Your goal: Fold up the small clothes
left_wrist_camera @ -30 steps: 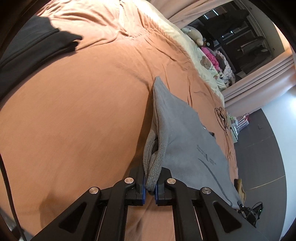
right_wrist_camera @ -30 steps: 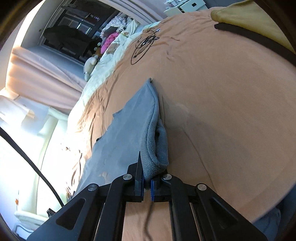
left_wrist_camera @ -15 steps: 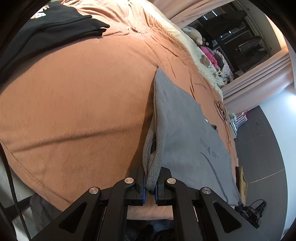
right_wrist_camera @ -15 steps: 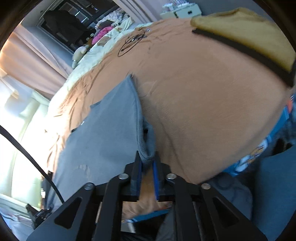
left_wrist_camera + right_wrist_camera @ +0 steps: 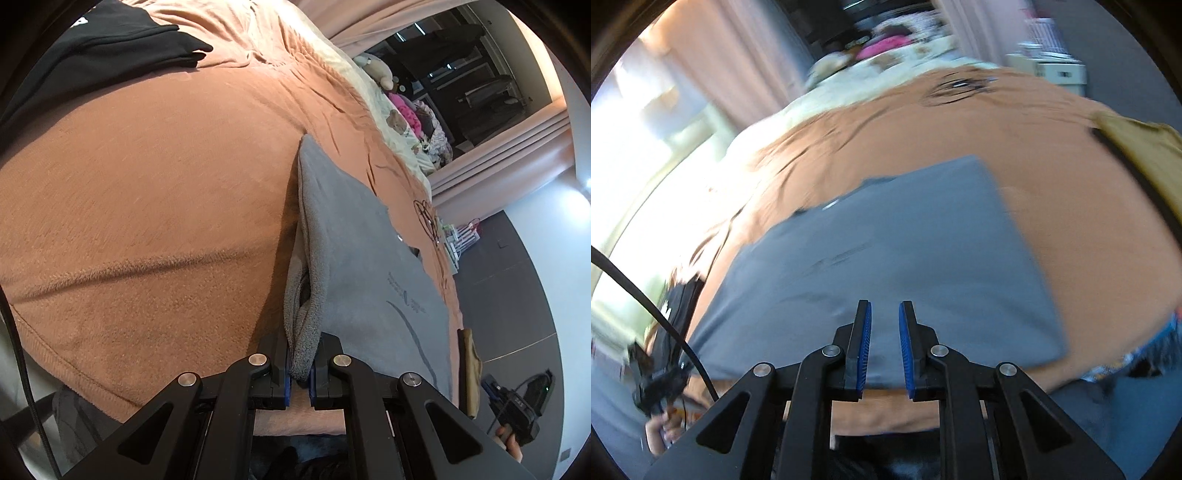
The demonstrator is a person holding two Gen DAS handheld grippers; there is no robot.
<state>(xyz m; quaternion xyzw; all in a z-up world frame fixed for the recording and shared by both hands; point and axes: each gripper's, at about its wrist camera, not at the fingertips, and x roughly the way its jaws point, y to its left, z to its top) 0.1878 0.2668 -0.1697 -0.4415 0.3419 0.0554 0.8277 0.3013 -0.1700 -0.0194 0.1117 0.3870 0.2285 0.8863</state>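
A grey garment (image 5: 369, 258) lies folded flat on the orange bed cover (image 5: 166, 184), its printed side up. My left gripper (image 5: 300, 354) is shut on the garment's bunched near corner, close to the bed's front edge. In the right wrist view the same grey garment (image 5: 905, 251) spreads out as a flat rectangle. My right gripper (image 5: 885, 314) hovers above its near edge, open, with nothing between the blue pads (image 5: 865, 343). That view is blurred by motion.
A black garment (image 5: 92, 48) lies at the far left of the bed. A folded yellow garment (image 5: 1145, 144) sits at the right. Soft toys (image 5: 376, 70) and pillows crowd the head of the bed. Blue patterned cloth (image 5: 1137, 354) hangs at the front right edge.
My right gripper let go of the garment's corner, opened, rose and rolled, so the garment now lies flat below it. The left gripper first drew back toward the bed edge and keeps its grip.
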